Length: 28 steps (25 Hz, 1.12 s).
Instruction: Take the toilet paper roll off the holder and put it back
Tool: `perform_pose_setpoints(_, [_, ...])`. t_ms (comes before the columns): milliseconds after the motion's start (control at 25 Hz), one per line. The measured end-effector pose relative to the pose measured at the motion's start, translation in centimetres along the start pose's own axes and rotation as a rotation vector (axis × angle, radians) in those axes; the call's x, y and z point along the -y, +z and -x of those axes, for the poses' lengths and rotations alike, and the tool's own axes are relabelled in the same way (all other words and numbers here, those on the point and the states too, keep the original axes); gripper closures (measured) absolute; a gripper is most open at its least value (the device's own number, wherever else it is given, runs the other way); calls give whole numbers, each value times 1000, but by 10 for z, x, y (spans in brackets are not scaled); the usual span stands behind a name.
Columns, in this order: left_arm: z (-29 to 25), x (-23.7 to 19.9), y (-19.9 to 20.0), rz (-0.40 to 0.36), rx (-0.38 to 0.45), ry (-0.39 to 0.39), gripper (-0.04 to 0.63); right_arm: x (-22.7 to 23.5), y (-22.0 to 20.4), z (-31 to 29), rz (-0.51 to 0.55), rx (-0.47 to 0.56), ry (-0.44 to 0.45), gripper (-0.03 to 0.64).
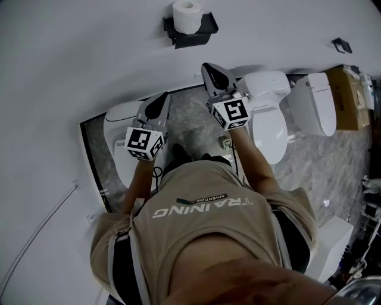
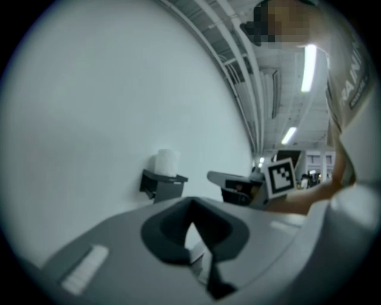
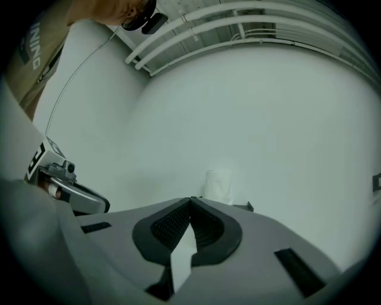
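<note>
A white toilet paper roll (image 1: pixel 187 16) stands upright on a black wall holder (image 1: pixel 191 33) at the top of the head view. Both grippers point level toward the wall, short of the holder and apart from it. My left gripper (image 1: pixel 159 98) is lower and to the left; its jaws meet at the tips with nothing between them. My right gripper (image 1: pixel 209 70) is closer to the holder, shut and empty. In the left gripper view the roll (image 2: pixel 167 162) sits ahead and to the left of the jaws. In the right gripper view the roll (image 3: pixel 218 184) rises just beyond the shut tips (image 3: pixel 191 201).
White toilets (image 1: pixel 268 113) (image 1: pixel 318 104) stand along the wall to the right, and another (image 1: pixel 118 122) lies under my left arm. A cardboard box (image 1: pixel 351 95) sits far right. A thin cable (image 1: pixel 36 232) runs down the wall at the left.
</note>
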<state>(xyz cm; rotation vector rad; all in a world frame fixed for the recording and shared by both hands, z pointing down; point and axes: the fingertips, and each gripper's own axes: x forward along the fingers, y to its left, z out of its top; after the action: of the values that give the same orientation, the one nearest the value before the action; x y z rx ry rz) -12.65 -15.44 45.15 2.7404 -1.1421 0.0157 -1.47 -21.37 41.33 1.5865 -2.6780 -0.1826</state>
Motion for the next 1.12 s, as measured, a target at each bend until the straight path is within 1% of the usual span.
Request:
perform_pose_setpoints(160, [8,30,-2,-12,-1,18,595,-7,-9,38,-15,-18,56,603])
perform_pose_setpoints(280, [15,62,-7,-22,2,38,595,-7,-10,77,-28,-13,87,603])
perform_pose_setpoints(360, [19,87,-12,-14,6,55,595,-8,-10,107,-38,-11,114,603])
perform_pose_setpoints(480, [24,125,-19,-3,17,89,595,-11,-7,153,-26,-11,156,603])
perform_pose_setpoints(640, [32,171,-20,-19,37,141,595,-13,-5,209,-25,-3,204,603])
perform_pose_setpoints(800, [53,207,-26,-27,20,196,595,-21,-5,255,-52,-2,255,603])
perform_pose_setpoints(920, [67,229,-32,-29,-5,213,595,-25,-6,283,-80,-9,272,603])
perform_pose_setpoints(1040, [77,247,-36,-46,-29,208,595,-27,-8,303,-116,-12,271,603])
perform_pose_setpoints(1120, [81,254,-37,-53,-37,200,595,-29,-12,314,-122,-21,265,603])
